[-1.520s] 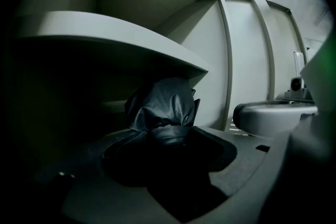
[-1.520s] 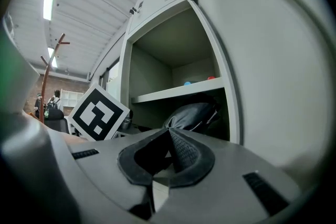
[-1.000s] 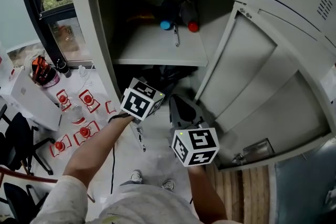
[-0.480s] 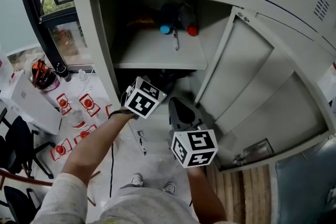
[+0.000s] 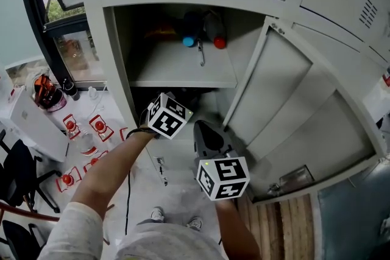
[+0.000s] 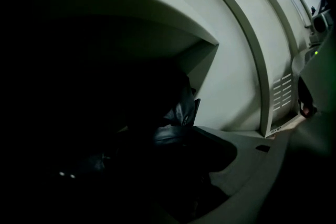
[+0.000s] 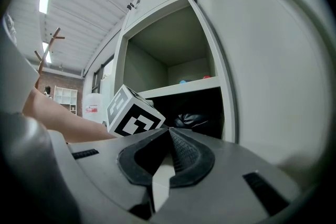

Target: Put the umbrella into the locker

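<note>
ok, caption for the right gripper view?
Shut, empty right gripper faces the open locker; left gripper's marker cube sits at its lower compartment.

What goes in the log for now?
locker: door open | dark bundle: under shelf | left gripper: open, under shelf | right gripper: shut, empty, outside

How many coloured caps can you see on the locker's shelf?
2, on the shelf: a blue cap left, a red cap right of it. Others may hide in the dark behind.
</note>
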Demonstrator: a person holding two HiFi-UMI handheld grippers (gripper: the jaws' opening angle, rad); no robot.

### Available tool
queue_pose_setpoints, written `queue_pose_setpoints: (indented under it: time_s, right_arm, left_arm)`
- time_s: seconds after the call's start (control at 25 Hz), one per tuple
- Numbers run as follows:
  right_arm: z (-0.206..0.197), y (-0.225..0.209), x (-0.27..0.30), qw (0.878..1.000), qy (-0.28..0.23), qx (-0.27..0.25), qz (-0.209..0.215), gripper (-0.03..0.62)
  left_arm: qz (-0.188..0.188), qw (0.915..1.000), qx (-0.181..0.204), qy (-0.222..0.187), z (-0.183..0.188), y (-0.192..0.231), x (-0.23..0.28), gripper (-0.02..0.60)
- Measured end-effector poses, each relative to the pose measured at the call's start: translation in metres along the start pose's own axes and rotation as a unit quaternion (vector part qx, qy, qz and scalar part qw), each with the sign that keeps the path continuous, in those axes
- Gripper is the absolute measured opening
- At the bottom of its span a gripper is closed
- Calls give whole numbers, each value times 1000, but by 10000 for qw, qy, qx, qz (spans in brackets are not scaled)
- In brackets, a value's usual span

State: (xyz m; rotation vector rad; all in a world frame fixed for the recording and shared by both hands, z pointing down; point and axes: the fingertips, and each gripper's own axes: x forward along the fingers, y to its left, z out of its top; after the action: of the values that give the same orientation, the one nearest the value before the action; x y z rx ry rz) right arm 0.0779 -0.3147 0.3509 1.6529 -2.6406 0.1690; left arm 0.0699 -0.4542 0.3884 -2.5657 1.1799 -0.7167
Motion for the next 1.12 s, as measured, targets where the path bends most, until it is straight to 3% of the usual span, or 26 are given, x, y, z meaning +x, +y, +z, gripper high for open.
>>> queue_pose_setpoints:
  time_s: [0.44,1.12]
  right_arm:
    - [-3,1,4,9999,48,-65,76,3]
    - [-5,-12,10,9999,93,-26,-51,3]
  left_arm:
    - [252,9982,315,444,-10,11,17,261]
    - [-2,9923,506,1127,-43,6,42,262]
